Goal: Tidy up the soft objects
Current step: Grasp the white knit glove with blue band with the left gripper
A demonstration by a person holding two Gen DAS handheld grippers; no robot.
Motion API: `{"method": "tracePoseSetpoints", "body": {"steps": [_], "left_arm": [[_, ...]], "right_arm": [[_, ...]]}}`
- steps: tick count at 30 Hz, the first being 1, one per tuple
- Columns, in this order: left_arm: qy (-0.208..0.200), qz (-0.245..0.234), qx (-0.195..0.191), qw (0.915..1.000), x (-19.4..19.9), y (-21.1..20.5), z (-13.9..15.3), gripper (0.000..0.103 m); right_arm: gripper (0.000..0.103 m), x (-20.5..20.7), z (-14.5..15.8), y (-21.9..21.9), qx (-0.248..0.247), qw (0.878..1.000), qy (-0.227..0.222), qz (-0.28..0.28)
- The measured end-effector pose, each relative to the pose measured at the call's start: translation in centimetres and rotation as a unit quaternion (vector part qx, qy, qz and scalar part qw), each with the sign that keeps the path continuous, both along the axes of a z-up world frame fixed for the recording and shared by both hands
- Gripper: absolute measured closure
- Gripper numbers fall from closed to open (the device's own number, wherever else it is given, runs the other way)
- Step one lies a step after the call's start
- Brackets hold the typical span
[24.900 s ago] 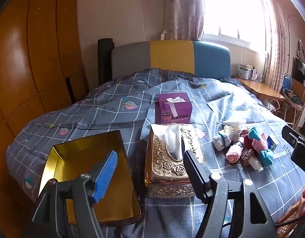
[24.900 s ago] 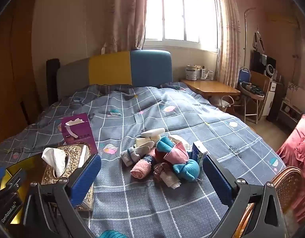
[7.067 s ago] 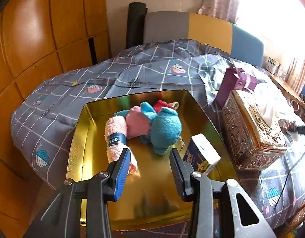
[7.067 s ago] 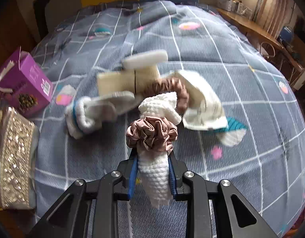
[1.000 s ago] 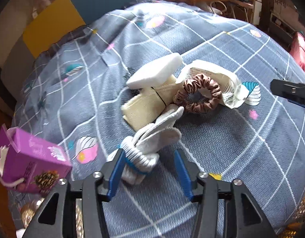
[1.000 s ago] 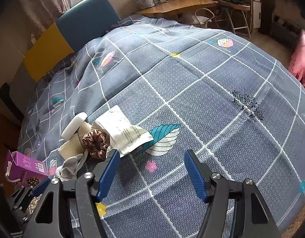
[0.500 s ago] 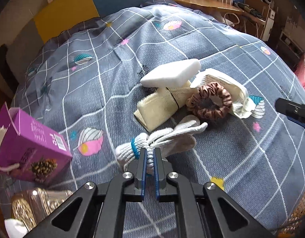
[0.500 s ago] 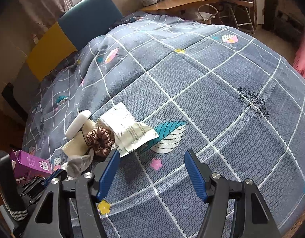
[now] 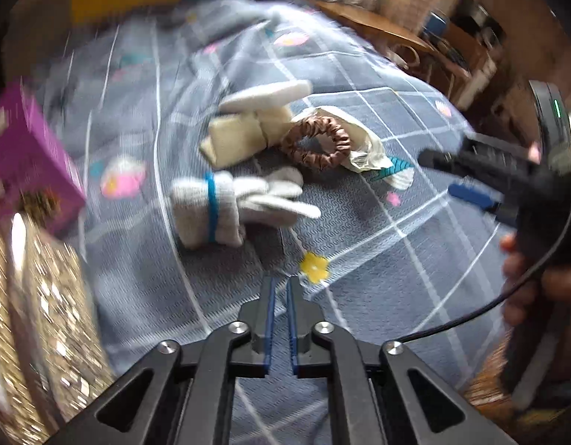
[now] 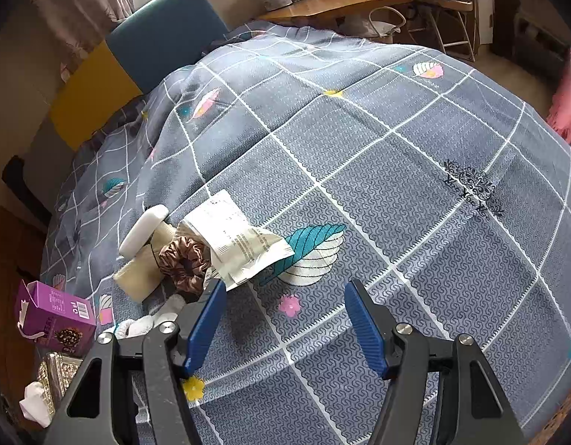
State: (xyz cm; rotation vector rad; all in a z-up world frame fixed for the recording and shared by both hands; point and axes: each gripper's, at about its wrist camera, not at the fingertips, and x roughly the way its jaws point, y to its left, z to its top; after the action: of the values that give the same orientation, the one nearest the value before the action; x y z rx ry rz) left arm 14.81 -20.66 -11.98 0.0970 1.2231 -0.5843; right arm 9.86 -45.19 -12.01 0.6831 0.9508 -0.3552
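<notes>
While the left tool (image 9: 280,289) has its blue pads nearly together with nothing between them, the rolled grey socks (image 9: 226,207) lie loose on the bed (image 9: 378,244), apart from the tool tips, at about eleven o'clock from them in the left wrist view. That view is blurred, so finer detail of the roll is hard to read, but its blue band shows clearly. Judging from this, the step in hand is picking up the sock roll, and the grip is empty.

Beyond the socks, toward twelve and one o'clock, sit the cream folded cloth (image 9: 237,137) with a white pad (image 9: 263,94) resting on it, a brown scrunchie (image 9: 317,141) touching the cloth, and a white paper-like packet (image 10: 237,237) partly under the scrunchie. The purple box (image 10: 53,313) and the ornate gold tissue box (image 9: 37,315) lie at nine o'clock.

The right tool (image 10: 281,319) stands wide with nothing in it, hovering over bare quilt, with the pile at ten o'clock from it.

The next move likely calls for spreading the left tool's pads again, bringing them down around the banded middle of the roll, and closing firmly enough that the soft bundle does not slip out.
</notes>
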Motion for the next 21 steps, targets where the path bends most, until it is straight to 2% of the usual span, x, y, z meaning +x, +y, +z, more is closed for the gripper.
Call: {"method": "tracePoseSetpoints", "body": {"steps": [1,2,4,8,10,12,15,17,21], "left_arm": [[0.020,0.015,-0.022,0.9994,0.4,0.4,0.0,0.090],[0.026,0.030,-0.033,0.9987,0.9,0.7,0.1,0.088],[0.024,0.061,-0.049,0.9966,1.6,1.2,0.5,0.077],[0.079,0.140,-0.096,0.9822,3.9,2.4,-0.2,0.062],[0.098,0.173,-0.106,0.9741,4.9,2.8,-0.8,0.042],[0.099,0.194,-0.110,0.9697,5.7,2.8,-1.1,0.037],[0.095,0.205,-0.097,0.9694,7.1,1.6,-1.6,0.035],[0.084,0.206,-0.076,0.9720,7.9,0.7,-2.1,0.030],[0.075,0.192,0.001,0.9785,9.2,-1.2,-3.8,0.029]], "right_arm": [[0.035,0.0,0.0,-0.1,0.001,1.000,0.000,-0.001],[0.035,0.0,0.0,-0.1,0.001,1.000,0.000,-0.002],[0.035,0.0,0.0,-0.1,-0.001,1.000,0.001,-0.002],[0.035,0.0,-0.1,-0.1,0.004,1.000,0.002,0.000],[0.035,0.0,-0.2,0.0,0.007,1.000,0.004,0.002],[0.035,0.1,-0.3,0.0,0.011,1.000,0.003,0.004],[0.035,0.1,-0.2,0.1,0.015,1.000,0.000,0.009],[0.035,0.1,-0.2,0.1,0.017,1.000,-0.003,0.010],[0.035,0.1,-0.2,0.2,0.023,1.000,-0.007,0.012]]}}
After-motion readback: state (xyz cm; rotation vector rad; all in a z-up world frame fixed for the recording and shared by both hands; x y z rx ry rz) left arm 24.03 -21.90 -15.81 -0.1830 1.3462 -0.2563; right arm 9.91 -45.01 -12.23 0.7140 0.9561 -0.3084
